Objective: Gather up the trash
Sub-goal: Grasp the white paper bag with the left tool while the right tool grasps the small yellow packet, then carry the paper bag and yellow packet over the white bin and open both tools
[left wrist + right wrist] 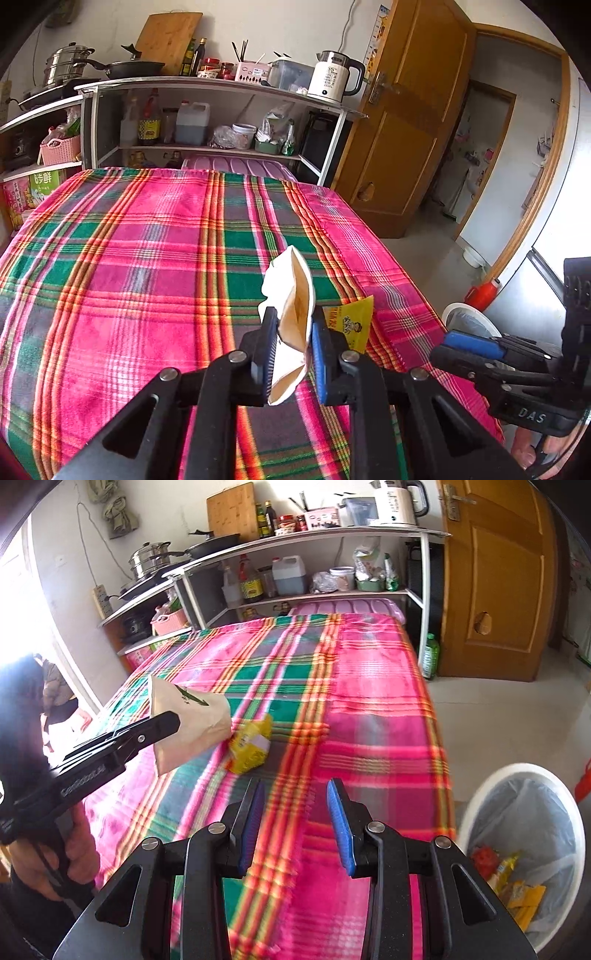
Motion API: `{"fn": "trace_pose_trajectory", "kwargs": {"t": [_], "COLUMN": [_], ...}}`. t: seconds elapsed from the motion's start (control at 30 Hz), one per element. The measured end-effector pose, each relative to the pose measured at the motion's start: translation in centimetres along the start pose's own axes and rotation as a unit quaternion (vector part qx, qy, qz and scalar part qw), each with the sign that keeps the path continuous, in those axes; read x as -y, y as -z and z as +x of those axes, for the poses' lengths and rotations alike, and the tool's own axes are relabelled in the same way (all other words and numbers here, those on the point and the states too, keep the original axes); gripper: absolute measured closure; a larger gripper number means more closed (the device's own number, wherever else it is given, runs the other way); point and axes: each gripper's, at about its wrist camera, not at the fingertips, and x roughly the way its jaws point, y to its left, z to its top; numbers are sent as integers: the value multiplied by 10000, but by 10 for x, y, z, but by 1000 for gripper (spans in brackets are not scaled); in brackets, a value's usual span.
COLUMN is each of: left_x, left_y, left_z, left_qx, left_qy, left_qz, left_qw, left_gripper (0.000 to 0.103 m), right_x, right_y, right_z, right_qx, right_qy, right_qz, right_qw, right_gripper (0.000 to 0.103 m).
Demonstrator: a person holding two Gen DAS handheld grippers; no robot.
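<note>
My left gripper [291,321] is shut on a tan paper bag [297,314] with white tissue at its top, held above the plaid cloth. The bag also shows in the right wrist view [192,723], clamped by the left gripper [173,720]. A yellow snack wrapper [351,325] lies on the cloth just right of the bag; it also shows in the right wrist view [251,746]. My right gripper [295,812] is open and empty over the cloth's near edge; it shows in the left wrist view [465,343] at the right. A white trash bin [524,845] with a liner holds several wrappers.
The plaid cloth [147,258] covers a table. A shelf unit [221,110] with bottles, pots and a kettle [332,77] stands behind it. A wooden door [410,122] is at the right. The bin's rim [465,317] stands on the floor beside the table's right edge.
</note>
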Motion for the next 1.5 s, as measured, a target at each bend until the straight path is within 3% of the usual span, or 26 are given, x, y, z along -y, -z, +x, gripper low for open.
{"fn": "trace_pose_trajectory", "kwargs": {"t": [0.27,0.73,1.0,1.5], "left_x": [-22,-30,-27,-4], "left_y": [6,13,12,9], "left_z": [-12,5,15,-5], "left_qx": [44,-418,-555,-294], "left_qy": [-35,89,68,179], "left_qz": [-104,-75,-24,163], "left_qw": [9999,9991,9984,9993], "left_gripper": [85,82,83,86], "right_x": [-19,-17,-18,6], "right_y": [-19,-34,-31,-14], "right_z": [41,77,69,12], "right_qx": [-209,-412,-260,163], "right_qy": [-168,-419,-280,-177], "right_qz": [43,368,219,390], "right_qw": [9996,9976,9990,9989], "right_gripper": [66,67,82,84]}}
